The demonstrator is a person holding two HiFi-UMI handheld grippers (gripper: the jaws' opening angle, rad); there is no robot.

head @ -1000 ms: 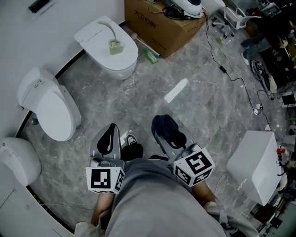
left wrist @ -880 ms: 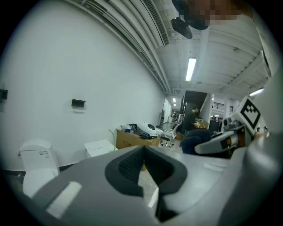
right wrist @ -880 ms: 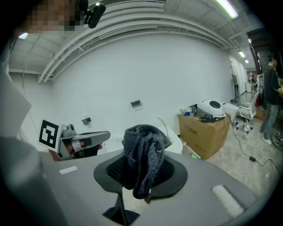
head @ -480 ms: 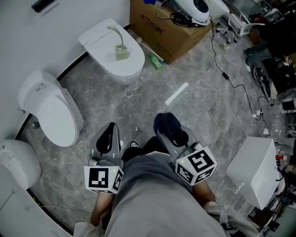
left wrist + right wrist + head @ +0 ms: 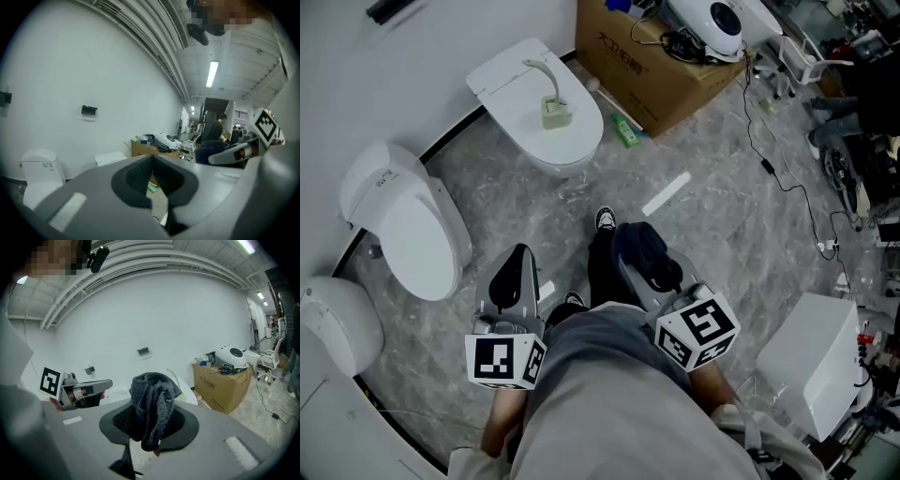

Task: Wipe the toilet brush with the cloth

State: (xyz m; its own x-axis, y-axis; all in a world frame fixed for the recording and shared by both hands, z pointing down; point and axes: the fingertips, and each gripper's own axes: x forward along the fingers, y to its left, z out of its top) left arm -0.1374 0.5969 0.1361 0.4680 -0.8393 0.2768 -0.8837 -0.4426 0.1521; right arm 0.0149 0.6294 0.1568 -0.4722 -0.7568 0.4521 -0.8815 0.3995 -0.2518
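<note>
The right gripper (image 5: 149,422) stays clamped on the dark cloth (image 5: 153,397); the left gripper (image 5: 153,174) is closed on nothing. A shoe (image 5: 605,218) has stepped forward on the floor (image 5: 712,244). The toilet brush (image 5: 546,90) lies on the closed toilet lid (image 5: 508,77), now lower in the head view than before.

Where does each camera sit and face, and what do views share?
Head view: on the head, steeply down at floor and toilets; left gripper, right gripper, torso, shoe show.
Left gripper view: along its shut jaws toward the wall; right gripper at right.
Right gripper view: along jaws clamping the cloth; left gripper at left.
Shared: cardboard box.
</note>
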